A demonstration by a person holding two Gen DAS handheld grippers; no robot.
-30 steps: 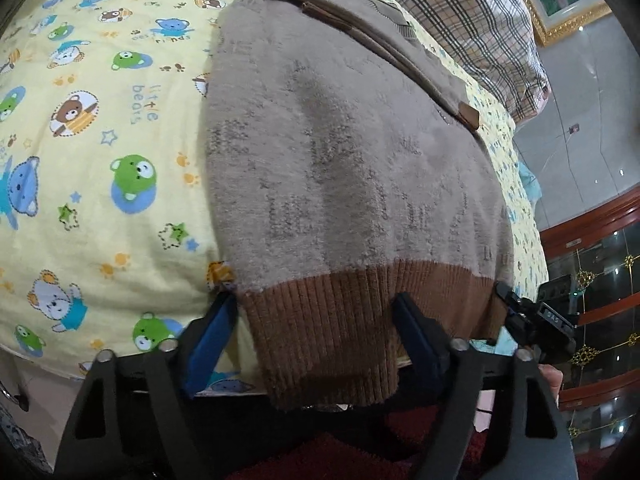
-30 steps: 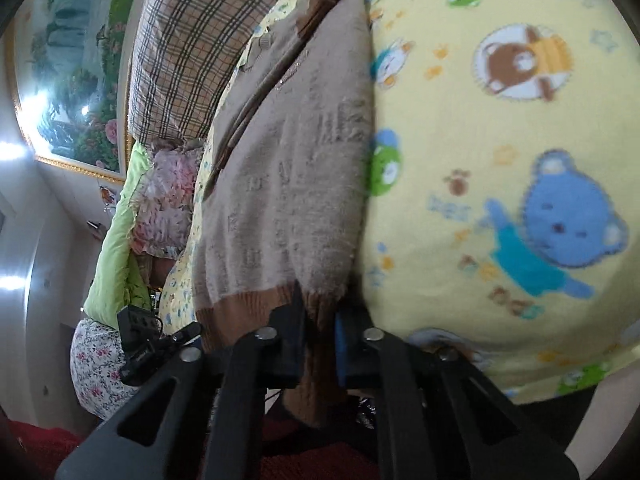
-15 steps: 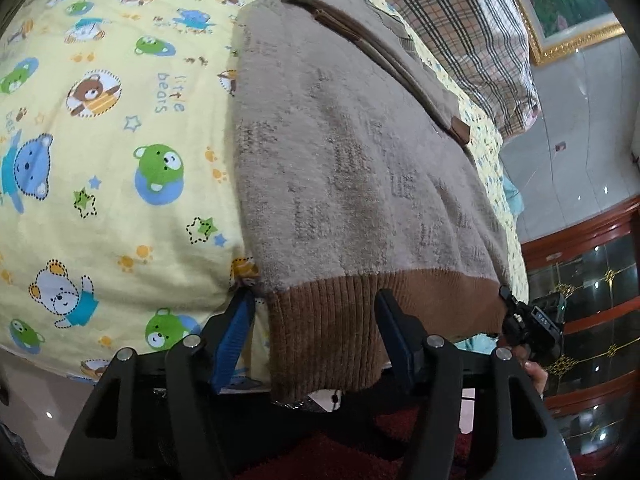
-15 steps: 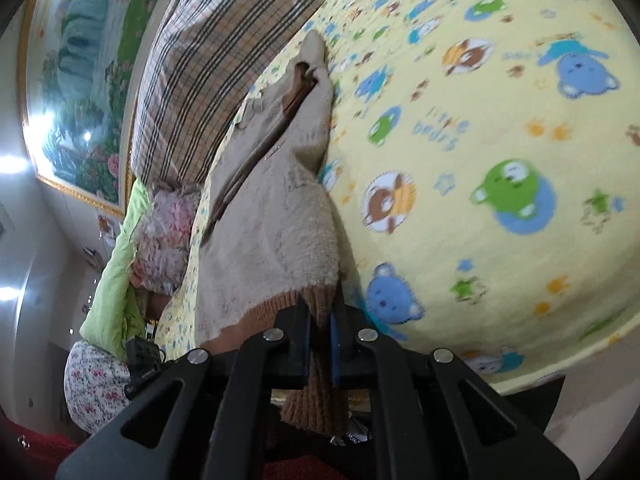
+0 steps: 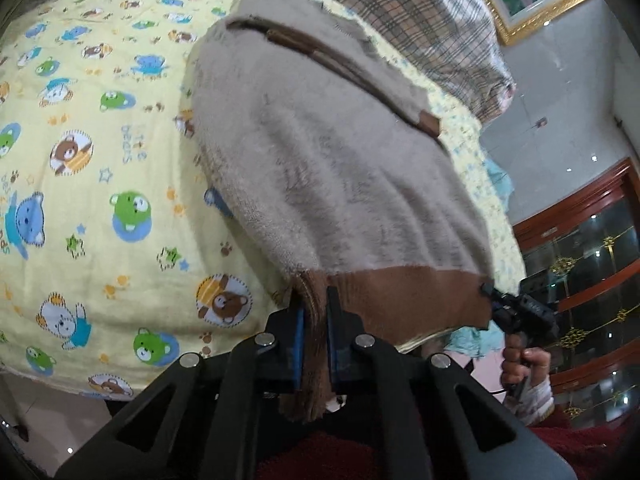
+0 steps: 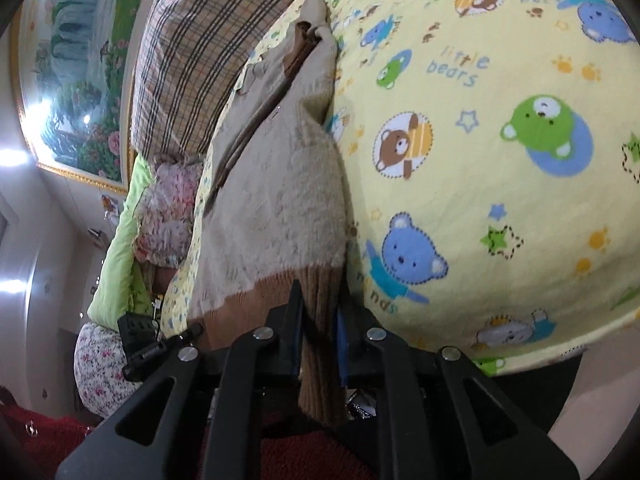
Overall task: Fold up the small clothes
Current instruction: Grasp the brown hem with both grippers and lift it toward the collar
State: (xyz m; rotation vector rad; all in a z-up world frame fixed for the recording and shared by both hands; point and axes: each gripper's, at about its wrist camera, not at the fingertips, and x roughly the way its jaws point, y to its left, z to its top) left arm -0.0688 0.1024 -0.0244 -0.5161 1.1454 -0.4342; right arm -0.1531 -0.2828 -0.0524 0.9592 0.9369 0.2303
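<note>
A small beige knitted sweater (image 5: 328,168) with a brown ribbed hem lies on a yellow bear-print sheet (image 5: 100,184). My left gripper (image 5: 315,320) is shut on the hem's left corner. My right gripper (image 6: 318,312) is shut on the hem's other corner; it also shows in the left wrist view (image 5: 516,312) at the hem's right end. In the right wrist view the sweater (image 6: 280,200) is lifted at the near end and stretches away toward the collar. The left gripper shows in the right wrist view (image 6: 148,344) at lower left.
A plaid pillow (image 5: 424,12) lies beyond the sweater's collar. A framed painting (image 6: 76,60) hangs on the wall behind. A green blanket (image 6: 120,248) and floral bedding (image 6: 100,364) sit at the bed's side. A wooden glass cabinet (image 5: 584,280) stands to the right.
My left gripper has closed on the hem's left corner; it was open around the hem before. Both grippers have raised the hem end off the sheet.
</note>
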